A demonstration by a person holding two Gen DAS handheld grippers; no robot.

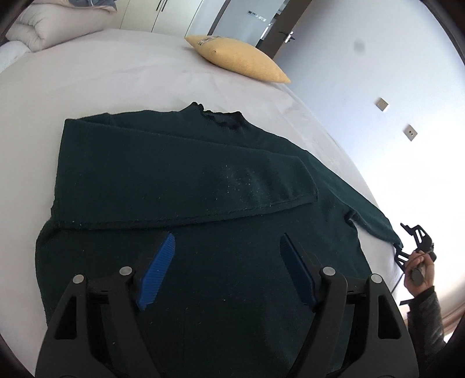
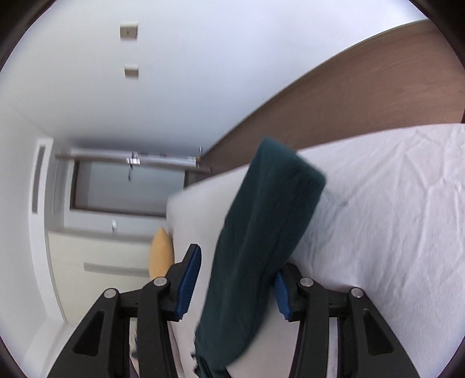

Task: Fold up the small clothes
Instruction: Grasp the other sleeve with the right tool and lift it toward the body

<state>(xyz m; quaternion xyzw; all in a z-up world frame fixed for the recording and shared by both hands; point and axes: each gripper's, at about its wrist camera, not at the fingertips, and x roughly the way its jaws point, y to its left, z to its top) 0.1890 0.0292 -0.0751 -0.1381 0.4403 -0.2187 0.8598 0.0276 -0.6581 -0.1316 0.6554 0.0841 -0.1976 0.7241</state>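
A dark green sweater (image 1: 180, 180) lies flat on the white bed (image 1: 116, 81), collar (image 1: 221, 116) at the far side. One sleeve (image 1: 232, 186) is folded across its chest. My left gripper (image 1: 229, 237) hovers over the sweater's lower body, open, with nothing between its blue pads (image 1: 158, 273). The other sleeve (image 1: 375, 221) runs to the bed's right edge, where a hand holds my right gripper (image 1: 404, 241) at the cuff. In the right wrist view that sleeve (image 2: 261, 232) hangs between the right gripper's (image 2: 237, 261) fingers; the left pad (image 2: 190, 285) stands clear of it, so it is open.
A yellow pillow (image 1: 241, 61) lies at the bed's far corner, and a folded white duvet (image 1: 49, 26) at the far left. The bed's edge (image 1: 363, 180) runs close to a white wall with switches (image 1: 381, 104). Brown floor (image 2: 348, 96) lies beyond.
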